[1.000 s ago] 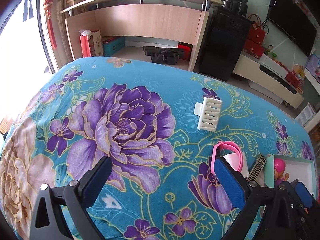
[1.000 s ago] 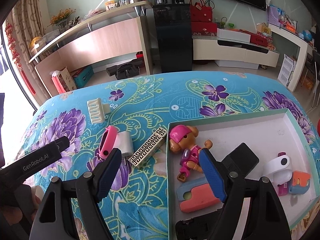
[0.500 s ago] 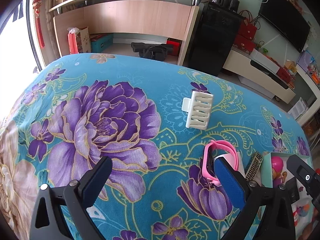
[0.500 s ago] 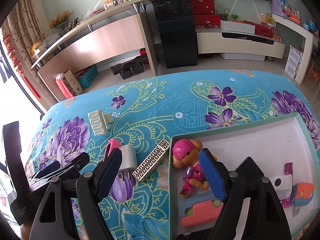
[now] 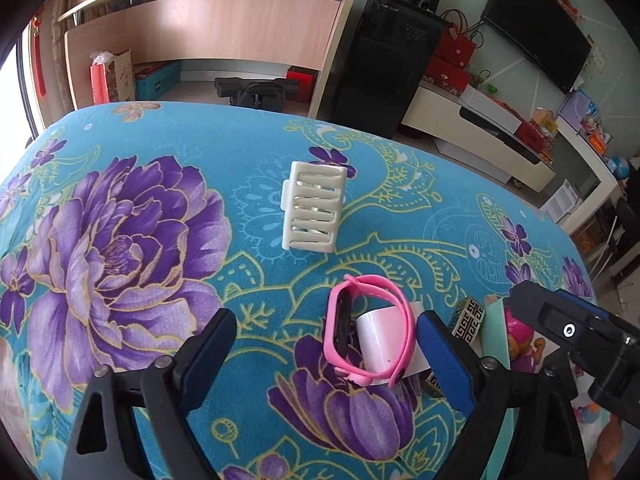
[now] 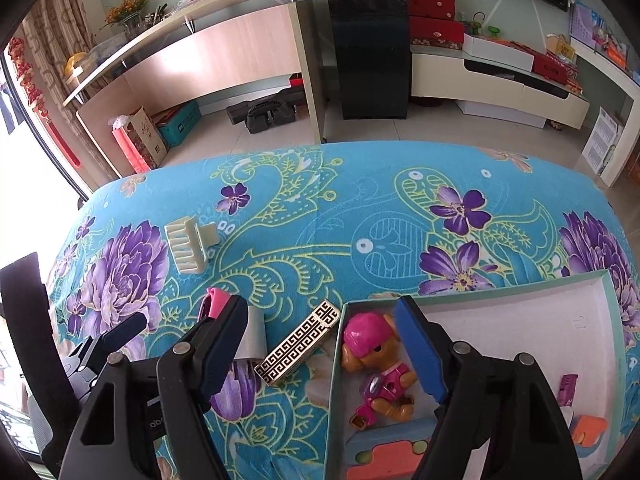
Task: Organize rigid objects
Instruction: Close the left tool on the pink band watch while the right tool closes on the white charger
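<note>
Left hand-held gripper point(image 5: 326, 344) nearer pink band point(image 5: 370, 336) — jaws narrowing, unclamped

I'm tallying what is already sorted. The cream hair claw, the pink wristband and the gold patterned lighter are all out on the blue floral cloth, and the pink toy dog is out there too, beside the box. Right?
Not quite. The toy dog lies inside the box, as the right wrist view shows. The hair claw, wristband and lighter are on the cloth.

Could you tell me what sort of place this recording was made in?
Most likely a home living room: a wall-mounted television above a low media cabinet, and a flowered blue cloth covering the work surface.
</note>
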`<action>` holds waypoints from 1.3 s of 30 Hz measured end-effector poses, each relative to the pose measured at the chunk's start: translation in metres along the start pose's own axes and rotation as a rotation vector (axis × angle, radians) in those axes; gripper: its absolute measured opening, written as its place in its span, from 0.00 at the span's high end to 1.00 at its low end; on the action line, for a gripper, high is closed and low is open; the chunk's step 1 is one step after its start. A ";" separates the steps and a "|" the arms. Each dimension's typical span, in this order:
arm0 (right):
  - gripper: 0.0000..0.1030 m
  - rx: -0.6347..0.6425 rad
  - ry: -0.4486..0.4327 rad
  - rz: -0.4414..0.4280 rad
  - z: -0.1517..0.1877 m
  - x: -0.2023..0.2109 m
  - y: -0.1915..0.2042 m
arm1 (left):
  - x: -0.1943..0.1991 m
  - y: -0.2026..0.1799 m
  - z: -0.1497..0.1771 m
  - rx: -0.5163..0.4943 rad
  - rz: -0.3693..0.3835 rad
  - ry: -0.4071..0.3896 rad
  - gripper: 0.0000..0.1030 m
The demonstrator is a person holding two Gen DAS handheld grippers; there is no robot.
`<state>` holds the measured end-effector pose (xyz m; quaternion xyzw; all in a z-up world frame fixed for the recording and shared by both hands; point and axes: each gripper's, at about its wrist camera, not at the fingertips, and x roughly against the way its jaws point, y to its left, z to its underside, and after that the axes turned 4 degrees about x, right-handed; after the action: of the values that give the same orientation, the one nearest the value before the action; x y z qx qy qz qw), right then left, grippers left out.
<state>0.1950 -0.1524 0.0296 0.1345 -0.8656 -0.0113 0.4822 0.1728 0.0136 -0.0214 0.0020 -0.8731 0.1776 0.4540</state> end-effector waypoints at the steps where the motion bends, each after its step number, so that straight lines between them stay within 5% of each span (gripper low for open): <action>1: 0.25 0.002 0.009 -0.005 0.000 -0.003 0.000 | -0.002 -0.001 0.000 0.000 0.008 0.005 0.14; 10: 0.26 0.035 0.048 -0.009 -0.004 -0.010 -0.002 | -0.006 -0.011 0.003 -0.024 0.091 0.024 0.49; 16: 0.26 0.049 0.064 -0.014 -0.006 -0.012 -0.001 | -0.002 -0.009 0.003 -0.023 0.077 0.022 0.50; 26: 0.26 0.118 0.075 -0.018 -0.009 -0.017 0.025 | 0.035 0.033 -0.007 0.064 -0.098 -0.059 0.50; 30: 0.38 0.173 0.106 -0.023 -0.006 -0.028 0.045 | 0.043 0.051 -0.007 0.093 -0.169 -0.064 0.50; 39: 0.52 0.254 0.174 -0.027 0.005 -0.054 0.077 | 0.051 0.073 -0.003 0.139 -0.193 -0.065 0.50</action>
<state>0.2011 -0.0660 -0.0064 0.2067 -0.8130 0.1034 0.5345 0.1329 0.0912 -0.0018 0.1234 -0.8688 0.1928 0.4391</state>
